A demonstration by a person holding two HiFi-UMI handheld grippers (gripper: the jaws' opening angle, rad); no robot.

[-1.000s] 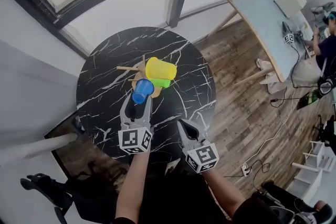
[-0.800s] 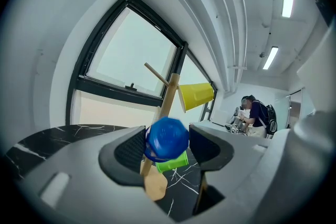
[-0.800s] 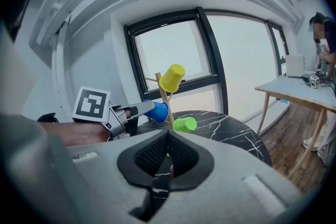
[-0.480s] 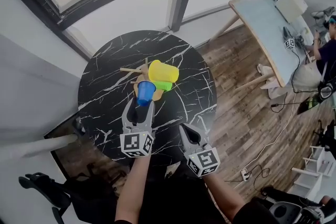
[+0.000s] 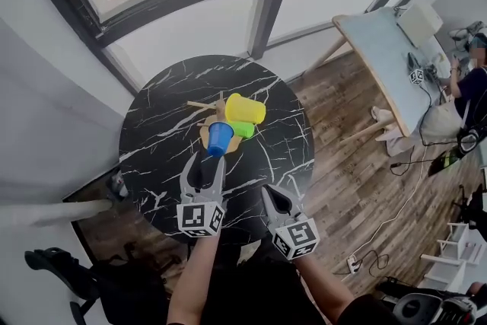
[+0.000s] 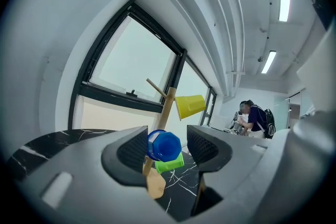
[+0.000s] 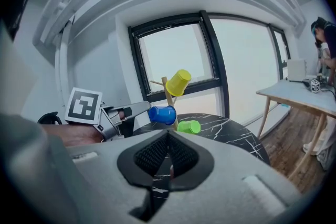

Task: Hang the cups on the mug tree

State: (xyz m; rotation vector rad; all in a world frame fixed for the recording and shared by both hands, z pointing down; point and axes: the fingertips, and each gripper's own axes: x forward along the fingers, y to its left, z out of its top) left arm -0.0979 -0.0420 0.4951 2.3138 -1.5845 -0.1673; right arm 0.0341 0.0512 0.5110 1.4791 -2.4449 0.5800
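Looking down in the head view, I see the round black table with the mug tree near its middle. There is bare top all round the tree, out to the edge. The yellow cup hangs up high and the blue cup is on a peg. The green cup is low by the trunk. My left gripper points at the blue cup, its jaws wide and just closing a little. The left gripper view shows that cup in the gap, but the pads do not press it. Only the right gripper view shows it from the side, with the cup just past the tips. My right gripper sits at lower right, its jaws shut tight on nothing.
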